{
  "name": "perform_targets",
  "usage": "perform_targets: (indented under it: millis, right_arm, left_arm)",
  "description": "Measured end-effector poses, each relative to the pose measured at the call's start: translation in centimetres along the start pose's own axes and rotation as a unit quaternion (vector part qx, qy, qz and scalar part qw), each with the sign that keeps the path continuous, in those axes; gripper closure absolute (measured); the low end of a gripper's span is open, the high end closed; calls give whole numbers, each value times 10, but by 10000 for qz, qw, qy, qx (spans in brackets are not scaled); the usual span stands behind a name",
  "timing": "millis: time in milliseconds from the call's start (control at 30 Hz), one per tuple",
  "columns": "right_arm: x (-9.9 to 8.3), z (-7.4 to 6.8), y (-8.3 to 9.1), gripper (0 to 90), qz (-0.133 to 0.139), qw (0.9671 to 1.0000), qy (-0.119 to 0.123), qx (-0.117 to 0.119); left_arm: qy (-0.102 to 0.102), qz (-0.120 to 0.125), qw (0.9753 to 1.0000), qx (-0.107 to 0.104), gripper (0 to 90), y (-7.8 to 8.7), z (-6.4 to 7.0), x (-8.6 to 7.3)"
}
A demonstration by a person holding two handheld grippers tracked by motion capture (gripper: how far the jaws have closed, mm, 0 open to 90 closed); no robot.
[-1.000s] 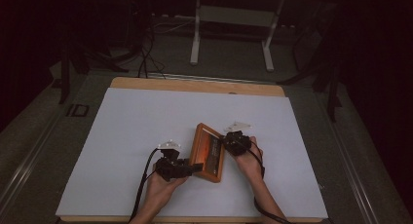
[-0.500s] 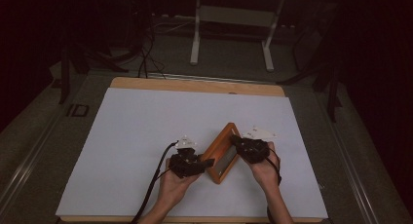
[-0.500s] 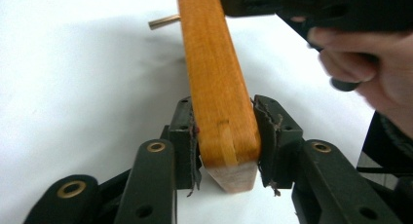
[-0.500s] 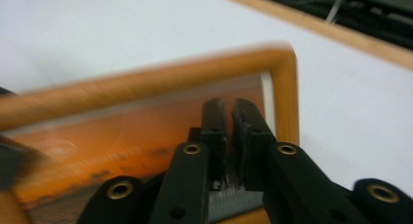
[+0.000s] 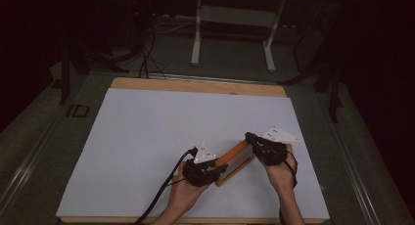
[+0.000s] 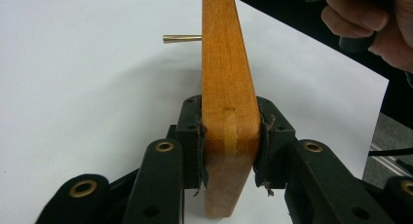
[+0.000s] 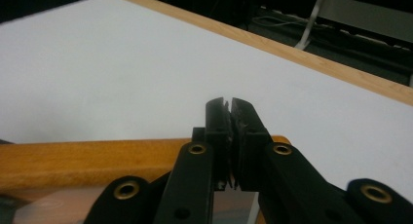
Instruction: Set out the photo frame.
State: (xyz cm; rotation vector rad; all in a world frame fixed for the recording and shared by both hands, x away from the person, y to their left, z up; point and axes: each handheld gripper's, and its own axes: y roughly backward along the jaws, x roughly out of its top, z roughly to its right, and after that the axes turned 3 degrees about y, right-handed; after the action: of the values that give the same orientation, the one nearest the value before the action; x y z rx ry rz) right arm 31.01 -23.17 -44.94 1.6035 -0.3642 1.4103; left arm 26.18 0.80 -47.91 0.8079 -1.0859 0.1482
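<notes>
An orange wooden picture frame (image 5: 236, 155) is held up on its edge over the white sheet, slanting from near left to far right. My left gripper (image 5: 215, 170) is shut on its near end; in the left gripper view the pads (image 6: 192, 136) clamp both faces of the wooden rail (image 6: 226, 63). A thin brass pin (image 6: 182, 38) sticks out of the frame's side. My right gripper (image 5: 250, 139) is at the frame's far end. Its jaws (image 7: 230, 109) are pressed together above the rail (image 7: 97, 160), and I cannot tell whether anything thin sits between them.
The white sheet (image 5: 156, 132) covers a wooden table (image 5: 195, 85). A black cable (image 5: 164, 195) trails off my left gripper toward the front edge. A metal stand (image 5: 235, 19) and more cables are on the dark floor beyond the table.
The frame lay flat a second ago and has been raised onto its edge. Both hands have shifted rightward and nearer the front edge, with the right gripper now at the far end.
</notes>
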Motion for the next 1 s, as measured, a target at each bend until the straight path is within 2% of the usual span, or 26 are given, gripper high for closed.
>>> perform_targets:
  millis: [100, 133, 167, 200, 233, 267, 400, 533, 633, 700, 800, 933, 1000]
  right_arm:
    - [0, 0, 3, 895, -46, 10000, 64, -59]
    - [-2, -1, 4, 898, 5, 9999, 66, -87]
    - [-2, -1, 4, 898, 5, 9999, 66, -87]
    - [-3, 0, 6, 898, 40, 10000, 40, -73]
    - [-3, 0, 6, 898, 40, 10000, 40, -73]
    - [-3, 0, 7, 898, 15, 10000, 42, -73]
    - [-5, 0, 8, 898, 41, 10000, 49, -69]
    - [-5, 0, 8, 899, 54, 9999, 44, -86]
    - [-4, 0, 8, 899, 50, 9999, 51, -71]
    - [-4, 0, 8, 899, 43, 9999, 65, -72]
    - [-4, -1, 8, 899, 27, 9999, 104, -99]
    - [-4, 0, 10, 898, 1, 9998, 170, -123]
    - [-4, 1, 12, 898, 13, 9997, 180, -139]
  left_arm:
    - [89, 75, 9999, -97, 682, 0, -3, -2]
    - [115, 114, 9997, -157, 656, -1, -4, -4]
    - [154, 109, 9996, -193, 656, -2, -5, -7]
    - [213, 14, 9995, -234, 598, -7, -7, -14]
    - [213, 14, 9995, -234, 584, -7, -7, -14]
    - [273, 1, 9993, -254, 568, -11, -9, -23]
    - [327, -46, 9991, -283, 557, -17, -10, -33]
    - [176, -111, 9994, -269, 572, -25, -8, -40]
    - [160, -107, 9995, -235, 624, -28, -7, -41]
    - [122, -91, 9995, -261, 663, -28, -7, -42]
    - [-146, -135, 9998, -66, 687, -27, -4, -40]
    - [-161, -184, 9997, -83, 691, -25, -6, -36]
    - [-231, -212, 9995, -67, 692, -21, -6, -33]
